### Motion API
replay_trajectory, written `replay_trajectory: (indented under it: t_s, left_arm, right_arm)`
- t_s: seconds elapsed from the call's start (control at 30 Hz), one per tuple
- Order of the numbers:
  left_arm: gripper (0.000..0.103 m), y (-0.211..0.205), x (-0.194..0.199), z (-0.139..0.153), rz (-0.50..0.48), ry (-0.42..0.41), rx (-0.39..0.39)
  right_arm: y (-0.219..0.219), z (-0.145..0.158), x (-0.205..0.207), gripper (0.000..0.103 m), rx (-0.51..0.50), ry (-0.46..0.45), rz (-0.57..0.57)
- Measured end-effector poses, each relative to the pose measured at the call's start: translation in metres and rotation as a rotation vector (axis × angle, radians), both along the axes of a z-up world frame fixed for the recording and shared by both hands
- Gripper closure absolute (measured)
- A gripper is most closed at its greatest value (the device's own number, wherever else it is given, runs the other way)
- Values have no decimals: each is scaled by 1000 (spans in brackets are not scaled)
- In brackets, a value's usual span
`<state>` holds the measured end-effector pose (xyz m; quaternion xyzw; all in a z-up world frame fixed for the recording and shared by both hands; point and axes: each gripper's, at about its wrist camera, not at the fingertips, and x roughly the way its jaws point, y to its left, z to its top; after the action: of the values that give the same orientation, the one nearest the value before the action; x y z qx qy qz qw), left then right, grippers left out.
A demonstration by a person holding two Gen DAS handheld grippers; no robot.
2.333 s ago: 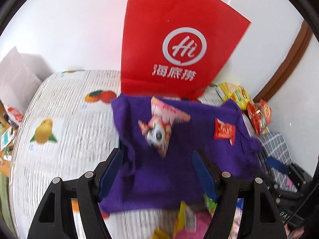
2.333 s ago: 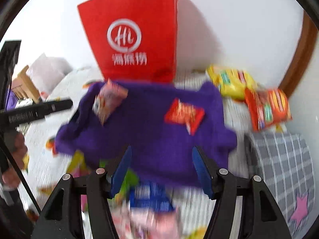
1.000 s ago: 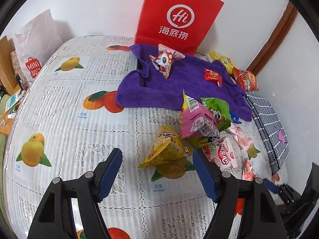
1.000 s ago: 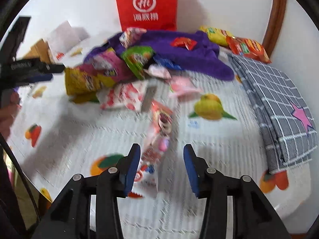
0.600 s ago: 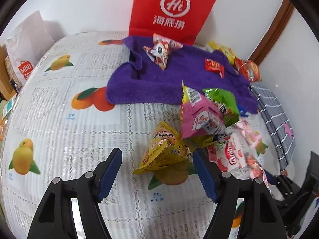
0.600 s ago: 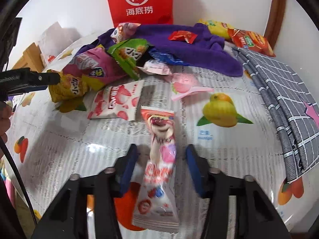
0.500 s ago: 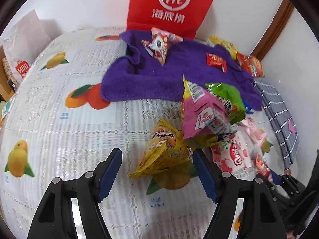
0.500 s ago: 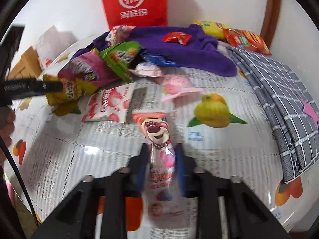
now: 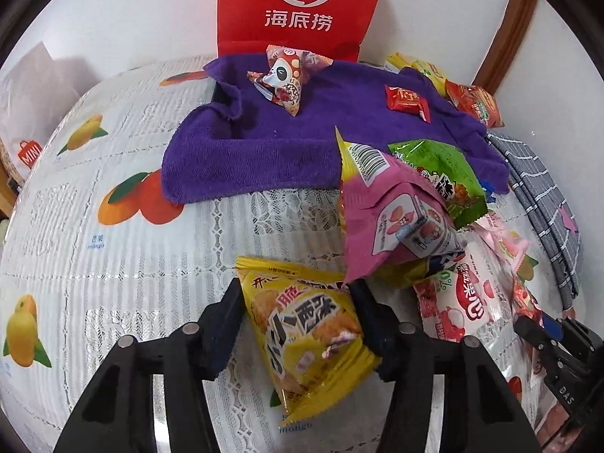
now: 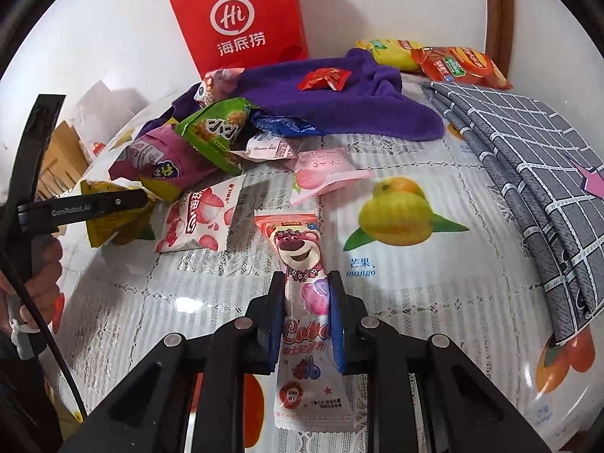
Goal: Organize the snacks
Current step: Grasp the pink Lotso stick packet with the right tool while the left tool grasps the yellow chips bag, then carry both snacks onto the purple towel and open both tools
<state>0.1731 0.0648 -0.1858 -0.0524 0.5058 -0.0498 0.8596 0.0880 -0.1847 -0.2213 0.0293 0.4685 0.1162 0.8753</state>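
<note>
The left tool (image 9: 298, 298) is closing on a yellow snack bag (image 9: 305, 336) printed with large Chinese characters; the bag sits between its pads, both touching its sides. The right tool (image 10: 306, 294) is clenched on a long pink-and-white candy packet (image 10: 302, 264) showing a pink bear and the word "Lotso", the packet running forward and back through the jaws and lying on the worktop (image 10: 415, 302). Just beyond the yellow bag stands a pink pouch (image 9: 389, 219) with a barcode, leaning against a green packet (image 9: 441, 177); beside them lies a white lychee-print bag (image 9: 460, 302). The plastic lace cloth on the worktop carries fruit pictures captioned "mango". Farther back a purple towel (image 9: 264, 151) holds a panda-face packet (image 9: 283, 75) and a small red sachet (image 9: 406, 100). Behind the towel a red paper bag (image 9: 302, 3) reads "Hi" above Chinese characters. At the left edge a white bag (image 9: 30, 120) reads "MINI". A grey checked cloth (image 10: 528, 143) lies at the right.
</note>
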Motion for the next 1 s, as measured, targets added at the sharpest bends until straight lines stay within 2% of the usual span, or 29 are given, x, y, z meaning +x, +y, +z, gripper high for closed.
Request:
replay_trajectory:
  t_s: [0.27, 0.67, 1.0]
  left_arm:
    - [54, 21, -17, 17, 23, -12, -2]
    - [54, 44, -29, 73, 53, -113, -35]
    - [54, 55, -13, 89, 70, -127, -91]
  right_arm:
    - [1, 11, 6, 84, -37, 47, -33]
    - [5, 65, 5, 85, -6, -47, -35]
    - [1, 104, 24, 85, 16, -109, -54]
